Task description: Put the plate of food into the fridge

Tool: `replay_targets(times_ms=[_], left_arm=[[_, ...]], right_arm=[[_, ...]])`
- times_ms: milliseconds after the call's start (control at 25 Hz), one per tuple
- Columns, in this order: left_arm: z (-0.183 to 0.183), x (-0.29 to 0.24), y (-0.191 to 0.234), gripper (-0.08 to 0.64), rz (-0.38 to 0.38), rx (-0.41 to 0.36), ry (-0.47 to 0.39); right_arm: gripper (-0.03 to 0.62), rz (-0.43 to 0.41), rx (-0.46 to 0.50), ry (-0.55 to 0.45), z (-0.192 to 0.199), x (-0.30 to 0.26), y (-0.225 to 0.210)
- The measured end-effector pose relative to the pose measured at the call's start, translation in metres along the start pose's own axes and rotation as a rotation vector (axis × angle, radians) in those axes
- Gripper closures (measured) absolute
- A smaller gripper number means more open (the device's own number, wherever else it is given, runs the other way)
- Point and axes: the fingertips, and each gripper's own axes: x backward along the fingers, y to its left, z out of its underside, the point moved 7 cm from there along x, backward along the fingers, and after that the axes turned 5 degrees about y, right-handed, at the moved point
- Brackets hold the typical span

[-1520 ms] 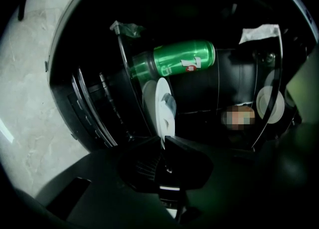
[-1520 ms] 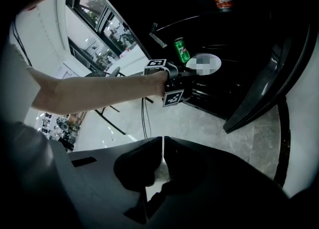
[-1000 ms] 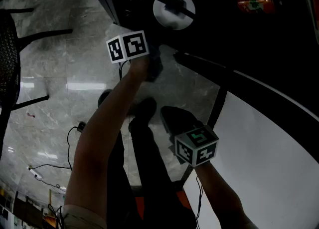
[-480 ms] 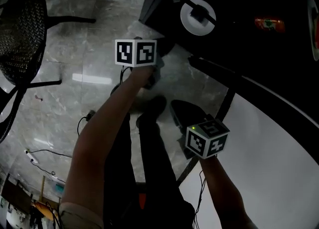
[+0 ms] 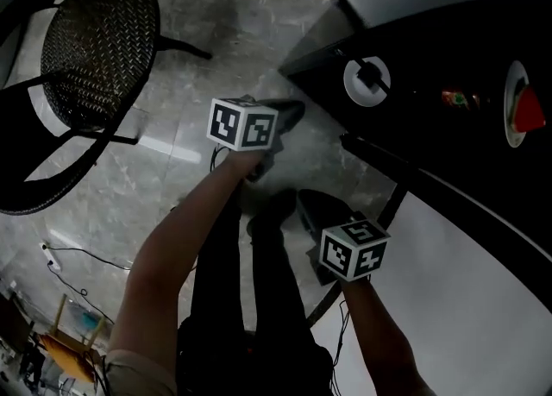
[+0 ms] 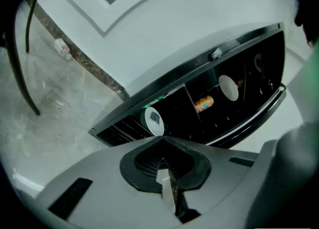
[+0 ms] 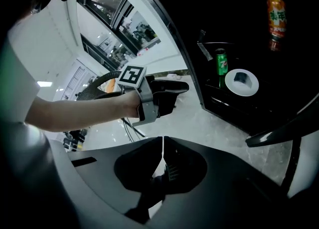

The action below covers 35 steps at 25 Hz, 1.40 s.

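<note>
2 hand-held grippers are in your hands, and each has its jaws pressed together, pad against pad. Your left hand-held gripper (image 5: 293, 112) hangs over the grey marble floor (image 5: 129, 187) and points toward the open black fridge (image 5: 431, 45). Its own view shows the closed jaws (image 6: 167, 173) aimed at the shelves. Your right hand-held gripper (image 5: 304, 204) is nearer your body, beside the edge of the white table (image 5: 466, 299), and its jaws meet in a thin seam (image 7: 163, 150).

The white round plate (image 5: 366, 81) with a dark piece of food (image 5: 373, 75) sits on a shelf inside the fridge, well apart from both hand-held grippers. In the right gripper view the plate (image 7: 241, 82) stands just beside a green can (image 7: 221, 62). Further along the shelves an orange can (image 5: 457, 99) lies between that plate and a second white plate (image 5: 514, 92), which carries a red wedge-shaped slice (image 5: 528, 114). A black mesh chair (image 5: 99, 40) stands on the floor to your left.
</note>
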Motion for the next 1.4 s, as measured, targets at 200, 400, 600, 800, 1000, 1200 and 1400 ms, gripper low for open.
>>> replay_targets(times_ms=[200,400,600,800,1000,1200,1400], left_arm=[[-0.015,0.034,-0.015,0.551,-0.009,-0.056,0.007],[-0.018,0.075,-0.03,0.549,-0.045,-0.127,0.041],[-0.013,0.105,-0.048,0.551,-0.095,-0.242,0.101],[-0.007,0.127,-0.069,0.551,-0.102,-0.326,0.125],[-0.012,0.148,-0.094,0.551,-0.082,-0.329,0.081],[-0.019,0.158,-0.128,0.551,-0.02,-0.359,0.121],[-0.029,0.177,-0.158,0.551,-0.009,-0.41,0.146]], right_arm=[[0.565,-0.027,0.054,0.013,-0.02,0.006,0.022],[0.565,-0.046,0.081,0.019,-0.029,0.015,0.045],[0.565,-0.056,0.096,0.021,-0.033,0.023,0.06],[0.565,-0.032,0.127,0.022,-0.037,0.035,0.075],[0.565,0.035,0.207,0.011,-0.053,0.063,0.091],[0.565,0.039,0.157,-0.019,-0.068,0.085,0.104],[0.566,0.021,0.148,-0.05,-0.078,0.103,0.131]])
